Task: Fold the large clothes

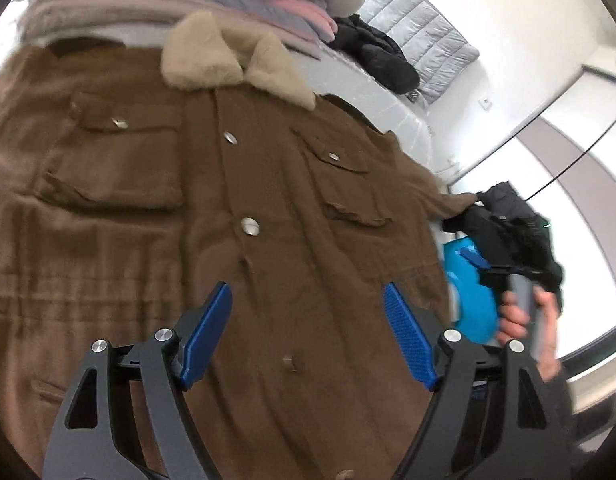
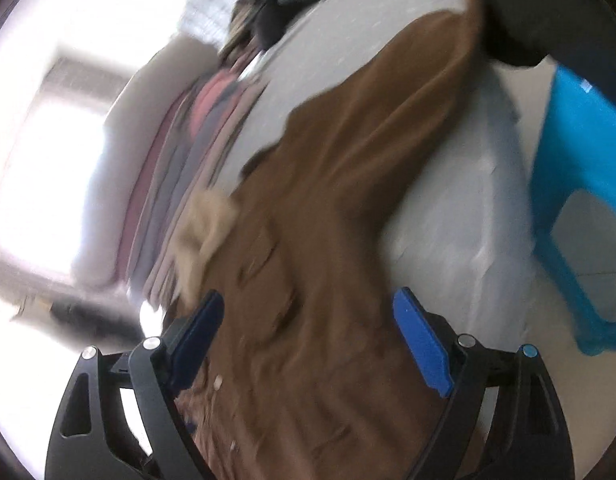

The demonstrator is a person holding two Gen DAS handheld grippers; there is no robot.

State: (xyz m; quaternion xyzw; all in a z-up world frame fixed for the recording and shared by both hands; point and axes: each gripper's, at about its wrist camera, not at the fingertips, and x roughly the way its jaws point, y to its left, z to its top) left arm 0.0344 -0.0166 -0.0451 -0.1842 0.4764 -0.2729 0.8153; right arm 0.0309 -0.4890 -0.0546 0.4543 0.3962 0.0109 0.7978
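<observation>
A large brown jacket with a cream fleece collar lies front up and buttoned on a white bed. My left gripper is open and empty above its lower front. The right gripper's body, held by a hand, is at the jacket's right sleeve end; its fingers are hidden there. In the blurred right wrist view my right gripper is open over the brown jacket, and the sleeve stretches away across the bed.
A stack of folded pink and grey clothes sits behind the collar. A black garment and a grey quilted one lie at the bed's far right. A blue plastic stool stands beside the bed.
</observation>
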